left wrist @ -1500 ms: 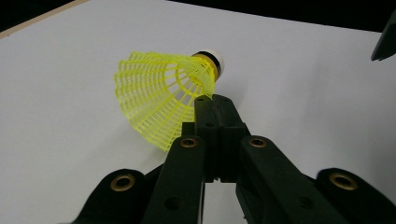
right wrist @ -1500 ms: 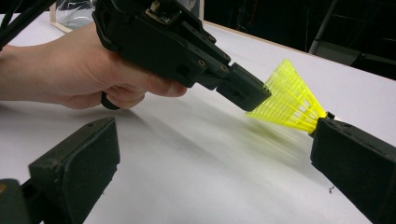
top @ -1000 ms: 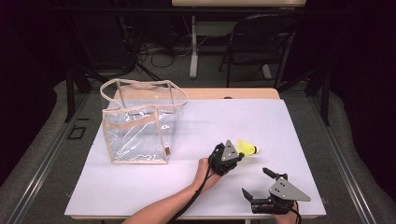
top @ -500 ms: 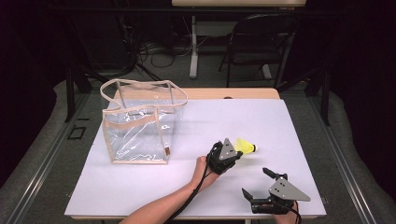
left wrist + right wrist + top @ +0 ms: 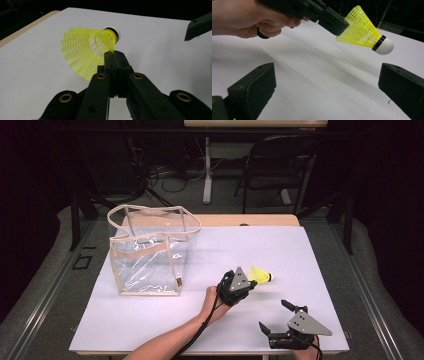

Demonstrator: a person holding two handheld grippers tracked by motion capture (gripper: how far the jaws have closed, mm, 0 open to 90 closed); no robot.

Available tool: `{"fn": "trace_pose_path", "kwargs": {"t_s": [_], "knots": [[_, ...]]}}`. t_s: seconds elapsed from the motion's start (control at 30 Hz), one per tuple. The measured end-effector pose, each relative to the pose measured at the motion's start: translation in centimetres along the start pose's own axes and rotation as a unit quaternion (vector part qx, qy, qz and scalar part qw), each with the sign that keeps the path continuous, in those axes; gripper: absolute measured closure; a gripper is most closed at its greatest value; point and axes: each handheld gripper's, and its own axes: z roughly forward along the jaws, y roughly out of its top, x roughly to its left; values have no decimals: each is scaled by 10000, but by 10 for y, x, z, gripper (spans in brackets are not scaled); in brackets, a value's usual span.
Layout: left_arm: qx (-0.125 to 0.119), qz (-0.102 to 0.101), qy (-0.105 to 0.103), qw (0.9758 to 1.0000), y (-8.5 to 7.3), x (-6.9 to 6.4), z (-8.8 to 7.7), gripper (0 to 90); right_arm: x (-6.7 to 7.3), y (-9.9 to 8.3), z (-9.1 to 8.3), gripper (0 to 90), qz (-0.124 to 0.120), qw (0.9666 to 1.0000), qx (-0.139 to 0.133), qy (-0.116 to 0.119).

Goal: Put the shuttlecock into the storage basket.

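A: The left gripper (image 5: pixel 248 285) has its fingers pinched on the skirt edge of the yellow shuttlecock (image 5: pixel 261 275), held off the white surface (image 5: pixel 310 255), well to the right of the clear bag (image 5: pixel 150 250).

B: Which way does it lie?

A: Its long axis runs away from the bag, white cork tip outward, skirt toward the fingers. The right gripper (image 5: pixel 272 316) rests farther from the bag, fingers spread, holding nothing.

B: So the bag is likely next?

A: I'd judge so; the left hand is nearer its open top.
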Motion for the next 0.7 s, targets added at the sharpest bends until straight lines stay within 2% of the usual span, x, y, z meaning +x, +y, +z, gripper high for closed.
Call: {"fn": "trace_pose_path", "kwargs": {"t_s": [0.7], "knots": [[-196, 173, -16, 9997, 12, -1, -22, 900, 0, 0, 1, 10, -3, 10000, 24, 5]]}}
